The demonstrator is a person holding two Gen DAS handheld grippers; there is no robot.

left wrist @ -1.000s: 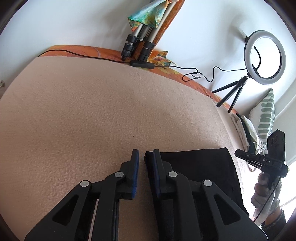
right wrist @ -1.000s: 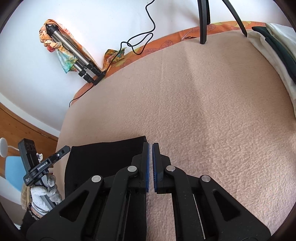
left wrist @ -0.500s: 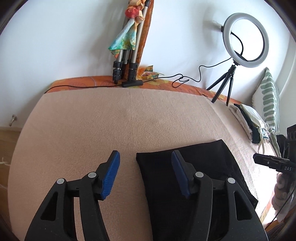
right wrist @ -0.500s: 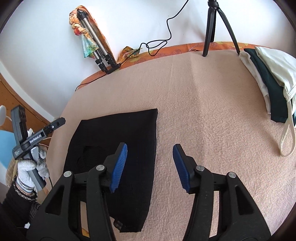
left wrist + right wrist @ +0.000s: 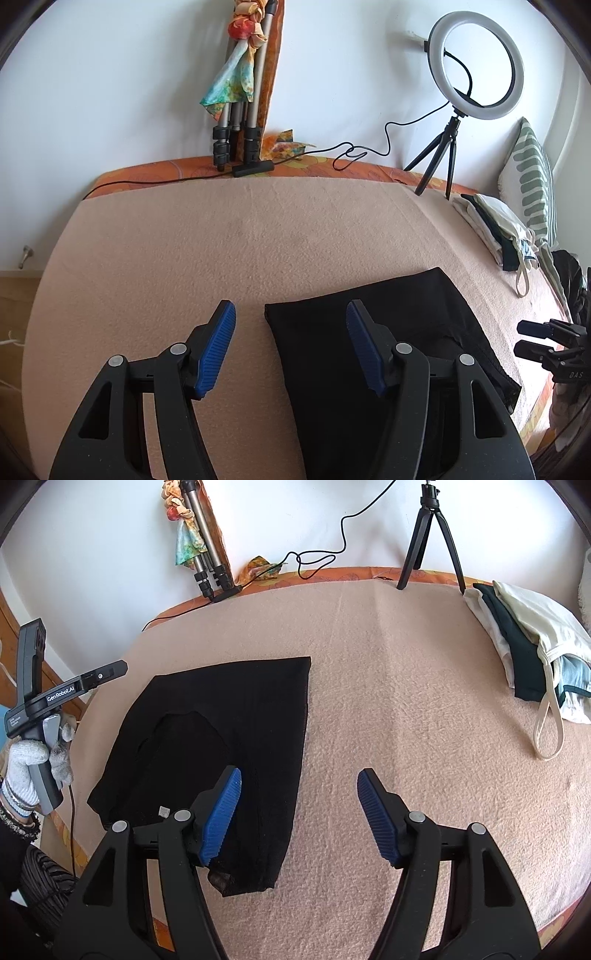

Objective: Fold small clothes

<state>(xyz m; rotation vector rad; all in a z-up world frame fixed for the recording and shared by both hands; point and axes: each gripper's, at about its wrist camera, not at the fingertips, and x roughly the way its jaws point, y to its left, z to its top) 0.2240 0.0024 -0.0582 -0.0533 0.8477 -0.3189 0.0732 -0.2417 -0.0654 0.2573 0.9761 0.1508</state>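
Observation:
A black garment (image 5: 229, 734) lies folded flat on the beige blanket (image 5: 388, 686); it also shows in the left wrist view (image 5: 388, 332). My left gripper (image 5: 291, 347) is open and empty, held above the garment's far left corner. My right gripper (image 5: 299, 812) is open and empty, held above the garment's right edge. The left gripper also shows at the left in the right wrist view (image 5: 74, 690), in a gloved hand. The right gripper shows at the right edge of the left wrist view (image 5: 550, 343).
A pile of folded clothes (image 5: 532, 646) lies at the blanket's far right, also in the left wrist view (image 5: 495, 229). A ring light on a tripod (image 5: 476, 66), a folded tripod with a scarf (image 5: 240, 110) and a cable (image 5: 362, 151) stand along the wall. A striped pillow (image 5: 535, 177) leans at the right.
Both grippers were shut on the garment's corners a second ago. They have opened, let go and lifted back; the garment now lies flat.

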